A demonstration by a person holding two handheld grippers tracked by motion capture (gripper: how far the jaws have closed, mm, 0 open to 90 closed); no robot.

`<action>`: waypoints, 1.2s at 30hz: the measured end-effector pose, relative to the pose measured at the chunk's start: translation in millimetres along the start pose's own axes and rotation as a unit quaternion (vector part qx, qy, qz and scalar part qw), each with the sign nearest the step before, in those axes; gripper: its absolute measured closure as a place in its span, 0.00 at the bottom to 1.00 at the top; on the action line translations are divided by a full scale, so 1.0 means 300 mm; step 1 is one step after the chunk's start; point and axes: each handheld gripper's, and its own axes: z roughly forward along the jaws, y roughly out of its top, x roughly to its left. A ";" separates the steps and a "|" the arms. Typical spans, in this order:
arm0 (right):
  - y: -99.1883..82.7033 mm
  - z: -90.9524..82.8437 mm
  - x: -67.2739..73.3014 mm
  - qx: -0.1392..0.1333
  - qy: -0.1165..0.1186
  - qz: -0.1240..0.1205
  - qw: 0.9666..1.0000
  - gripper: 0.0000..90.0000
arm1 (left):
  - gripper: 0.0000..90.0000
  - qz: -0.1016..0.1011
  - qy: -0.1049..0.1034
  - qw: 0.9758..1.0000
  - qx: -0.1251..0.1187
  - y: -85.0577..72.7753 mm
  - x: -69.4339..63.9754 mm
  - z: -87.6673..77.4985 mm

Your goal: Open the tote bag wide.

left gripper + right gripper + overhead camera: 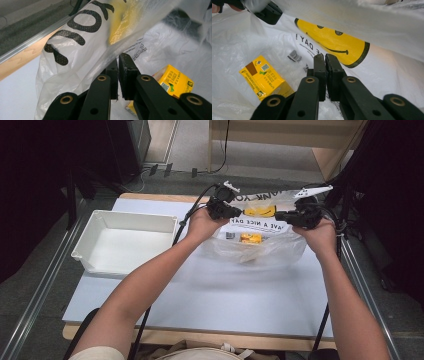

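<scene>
Forearms: both of the person's forearms enter from the near edge in the high view and reach toward the far half of the table (210, 305).
Table: pale grey-blue top with a light wooden rim; its near half is bare.
Bin: a white rectangular bin (125, 242) stands on the table's left side, well apart from the bag, with nothing visible inside.
Left hand: the left hand (202, 224) grips the left gripper (239, 212) at the bag's left upper edge.
Left gripper jaws: pressed together with a fold of the plastic bag (82, 47) pinched between them, as the left gripper view shows; the film runs up and away from the closed pads.
Right hand: the right hand (320, 234) grips the right gripper (280, 216) at the bag's right upper edge.
Right gripper jaws: drawn together in the right gripper view, their pads nearly touching; bag film appears to be caught there, though the contact itself is hard to make out.
Plastic bag: translucent white, printed with black lettering and a yellow smiley face (332, 41); its mouth is held stretched between the two grippers above the table's far half.
Yellow carton: a small yellow carton (263, 77) lies inside the bag on its bottom, below and between the grippers.
Far ground: grey floor, cables and light wooden furniture beyond the table.
</scene>
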 end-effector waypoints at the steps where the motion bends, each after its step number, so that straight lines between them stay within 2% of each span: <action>1: -0.009 0.004 0.001 -0.001 -0.001 0.002 1.000 0.98 | 0.96 0.002 0.002 1.000 0.003 -0.004 0.001 0.004; 7: -0.051 0.027 0.005 -0.005 -0.001 0.006 1.000 0.95 | 0.95 -0.007 0.005 1.000 0.007 -0.037 0.009 0.032; 12: -0.076 0.043 0.011 -0.010 0.001 0.009 1.000 0.93 | 0.93 -0.014 0.009 1.000 0.001 -0.061 0.010 0.045; 17: -0.109 0.058 0.016 -0.019 -0.002 0.016 1.000 0.88 | 0.91 -0.030 0.011 0.999 0.001 -0.087 0.022 0.060; 22: -0.147 0.078 0.016 -0.018 -0.008 0.036 0.999 0.86 | 0.91 -0.040 0.013 0.999 0.003 -0.110 0.029 0.078; 28: -0.186 0.098 0.013 -0.019 -0.029 0.045 0.998 0.87 | 0.93 -0.047 0.019 0.999 0.011 -0.128 0.037 0.101; 29: -0.196 0.103 0.012 -0.017 -0.035 0.048 0.998 0.87 | 0.96 -0.045 0.018 0.999 0.013 -0.133 0.038 0.104; 32: -0.207 0.103 0.013 -0.020 -0.046 0.048 0.998 0.98 | 1.00 -0.048 0.012 0.999 0.023 -0.138 0.041 0.111; 36: -0.215 0.103 0.006 -0.022 -0.051 0.062 0.997 1.00 | 1.00 -0.048 0.012 0.998 0.030 -0.145 0.043 0.121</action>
